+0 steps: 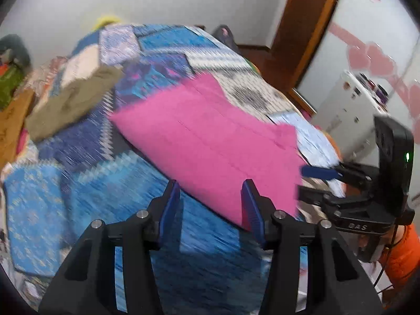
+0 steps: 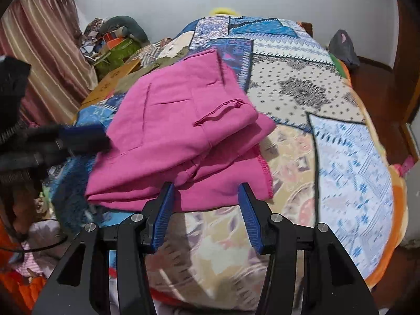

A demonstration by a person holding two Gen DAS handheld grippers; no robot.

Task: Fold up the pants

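Observation:
The pink pants [image 1: 210,141] lie folded in a flat stack on the patchwork bed cover [image 1: 162,52]. In the right wrist view the pink pants [image 2: 181,131] show several layers, with a stitched hem at the right. My left gripper [image 1: 210,191] is open and empty at the stack's near edge. My right gripper [image 2: 206,197] is open and empty just in front of the stack's near edge. The right gripper also shows in the left wrist view [image 1: 312,183] at the stack's right corner. The left gripper shows blurred in the right wrist view [image 2: 78,141] at the stack's left side.
An olive-brown garment [image 1: 71,105] lies on the bed to the left of the pants. Clutter and a cardboard box [image 2: 113,78] sit by the curtain [image 2: 44,52] at far left. A wooden door frame [image 1: 307,26] and a white appliance [image 1: 349,105] stand at the right.

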